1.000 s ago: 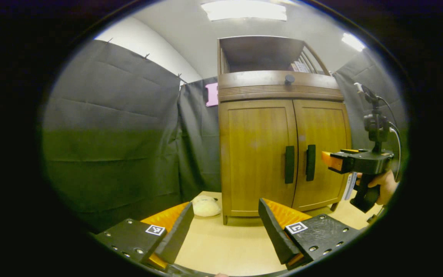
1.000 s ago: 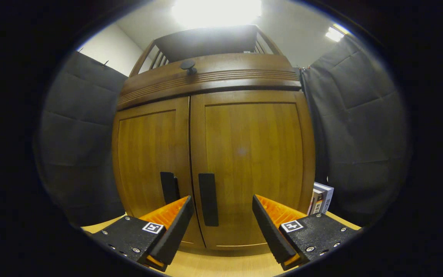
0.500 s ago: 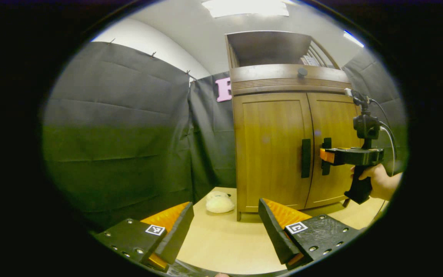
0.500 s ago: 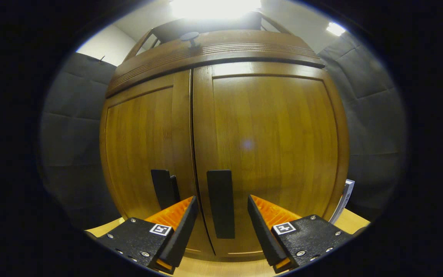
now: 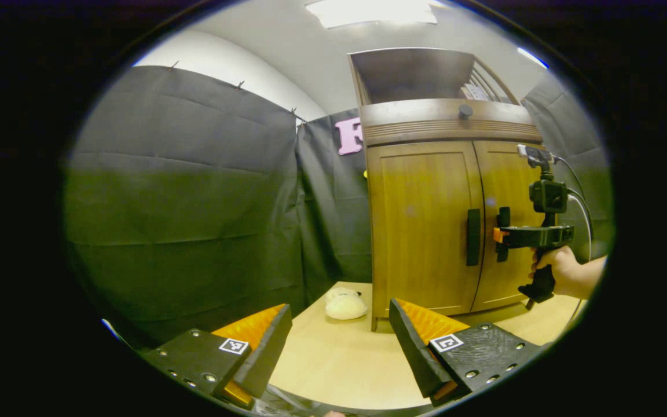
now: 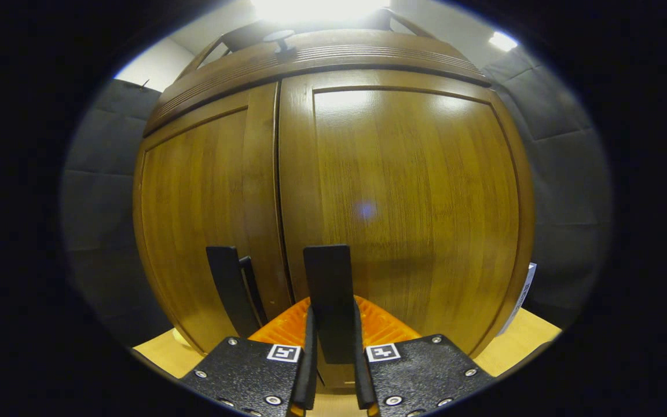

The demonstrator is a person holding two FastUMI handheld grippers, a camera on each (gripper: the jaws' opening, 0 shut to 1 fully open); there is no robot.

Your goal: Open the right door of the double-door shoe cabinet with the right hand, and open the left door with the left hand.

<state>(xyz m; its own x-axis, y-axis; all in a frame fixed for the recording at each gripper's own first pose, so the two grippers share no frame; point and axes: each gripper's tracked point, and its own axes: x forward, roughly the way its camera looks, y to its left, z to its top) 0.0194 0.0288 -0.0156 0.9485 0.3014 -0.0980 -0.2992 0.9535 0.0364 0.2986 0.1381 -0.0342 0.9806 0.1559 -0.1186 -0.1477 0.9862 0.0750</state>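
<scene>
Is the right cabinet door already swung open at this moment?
No: in the right gripper view the right door sits flush beside the left door, with the right gripper clamped on its handle.

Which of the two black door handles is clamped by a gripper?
The black vertical handle on the right wooden door: the right gripper has its jaws pressed on both its sides. The left door's handle stands free.

No word, number or brand can be read. The left gripper bears a square marker behind each finger, a black-and-white pattern with no letters. So does the right gripper, clamped on the handle. Right of its fingers, a printed white edge is too small to read.
</scene>
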